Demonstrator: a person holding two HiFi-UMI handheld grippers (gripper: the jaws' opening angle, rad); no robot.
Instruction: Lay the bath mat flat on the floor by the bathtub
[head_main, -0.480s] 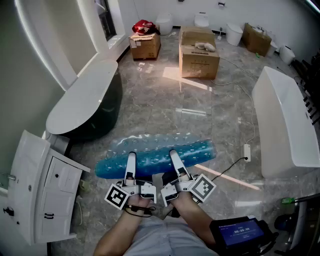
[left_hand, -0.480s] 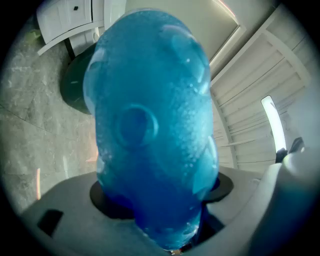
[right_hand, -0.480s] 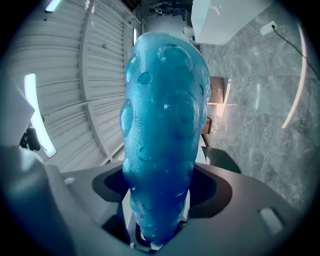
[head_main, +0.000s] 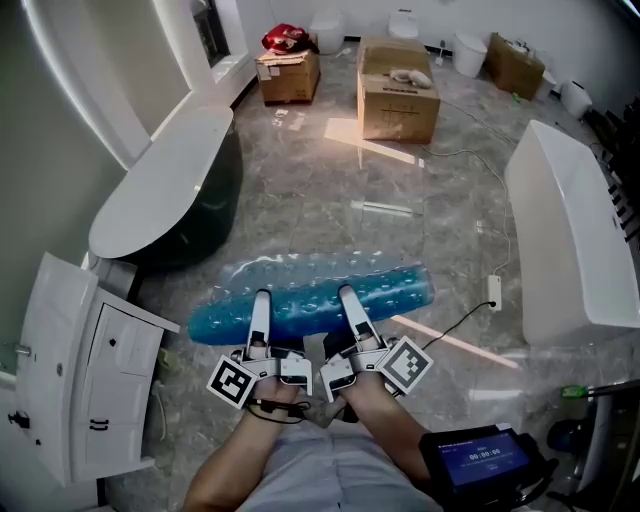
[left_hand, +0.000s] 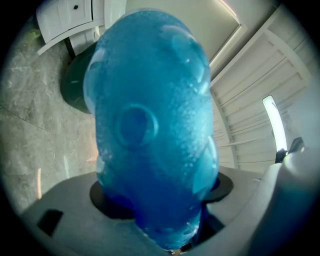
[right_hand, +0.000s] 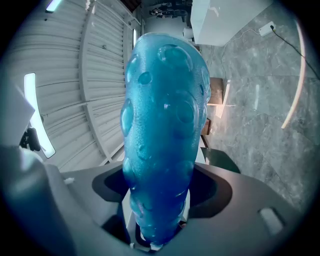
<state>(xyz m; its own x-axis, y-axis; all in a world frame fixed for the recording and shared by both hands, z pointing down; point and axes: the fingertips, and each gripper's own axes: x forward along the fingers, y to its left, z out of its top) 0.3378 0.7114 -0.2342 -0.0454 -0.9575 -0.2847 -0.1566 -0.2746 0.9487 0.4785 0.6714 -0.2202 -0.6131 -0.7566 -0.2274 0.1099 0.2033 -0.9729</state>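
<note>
From the head view, the bath mat (head_main: 315, 292) is a bunched blue bundle held out in front of the person. Its long axis runs left to right across the body, over the stone floor (head_main: 330, 200). The left gripper (head_main: 262, 305) and the right gripper (head_main: 349, 302) grip its near edge side by side, close to the middle, so both ends hang free. A dark bathtub (head_main: 190, 215) lies ahead and to the left, nearer the left gripper. A white bathtub (head_main: 565, 230) stands off to the right (the task does not say which one is meant). Either way, I judge that the mat must go forward and down, with its length kept along the tub's side.

In the left gripper view, the blue mat fills the gap between the jaws, which stand wide and clamp on its thick fold. The dark bathtub shows just beyond it.

In the right gripper view, the jaws are likewise spread wide and closed on the bundle. The mat hides the pads, so how firmly they grip is probably not readable.
</note>
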